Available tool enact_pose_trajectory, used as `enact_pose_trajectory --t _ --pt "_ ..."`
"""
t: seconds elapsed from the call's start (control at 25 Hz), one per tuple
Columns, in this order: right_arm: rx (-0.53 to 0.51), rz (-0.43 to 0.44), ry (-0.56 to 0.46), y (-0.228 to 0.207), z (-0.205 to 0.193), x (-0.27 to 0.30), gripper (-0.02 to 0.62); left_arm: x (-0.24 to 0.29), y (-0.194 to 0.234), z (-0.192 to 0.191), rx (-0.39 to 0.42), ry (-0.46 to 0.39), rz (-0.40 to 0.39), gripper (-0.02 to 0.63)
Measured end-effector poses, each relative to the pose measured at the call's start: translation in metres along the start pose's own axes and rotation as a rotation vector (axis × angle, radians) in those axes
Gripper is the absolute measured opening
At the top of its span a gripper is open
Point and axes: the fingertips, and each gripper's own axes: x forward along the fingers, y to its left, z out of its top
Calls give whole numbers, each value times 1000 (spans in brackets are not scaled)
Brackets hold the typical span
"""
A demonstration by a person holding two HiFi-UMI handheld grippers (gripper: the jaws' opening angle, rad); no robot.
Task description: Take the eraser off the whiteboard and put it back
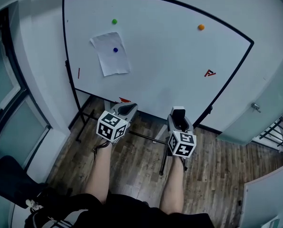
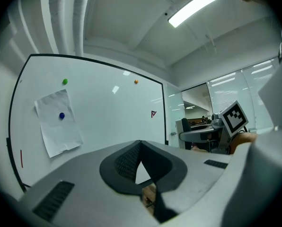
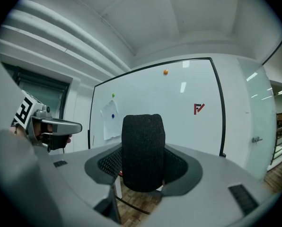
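A black felt eraser (image 3: 142,150) stands upright between the jaws of my right gripper (image 3: 142,174), which is shut on it. In the head view that gripper (image 1: 179,111) is held in front of the lower edge of the whiteboard (image 1: 170,56), with the eraser (image 1: 178,114) a short way off the board. To its left my left gripper (image 1: 128,108) points level at the board. Its jaws meet at the tips (image 2: 140,144) and hold nothing.
A paper sheet (image 1: 111,53) hangs on the board under a blue magnet (image 1: 115,50). There are also a green magnet (image 1: 114,21), an orange magnet (image 1: 201,27) and a red logo (image 1: 209,73). The board's stand (image 1: 146,137) rests on a wooden floor. A glass door (image 1: 269,103) is at the right.
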Motion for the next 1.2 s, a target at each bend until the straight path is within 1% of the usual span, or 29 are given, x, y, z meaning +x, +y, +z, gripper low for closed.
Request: enact_pose_trajectory --t 0.2,0.44,0.72,1.2 --pt "0 22 9 -19 -7 -9 241 17 -22 5 -18 -1 -14 17" --pt "26 17 14 -41 -18 -15 241 28 -36 6 -12 5 -14 17" --pt "34 14 20 -52 -23 -11 241 37 -35 4 -34 1 -12 17" --pt "11 2 38 -56 -24 2 241 50 -26 -5 -55 6 -20 17"
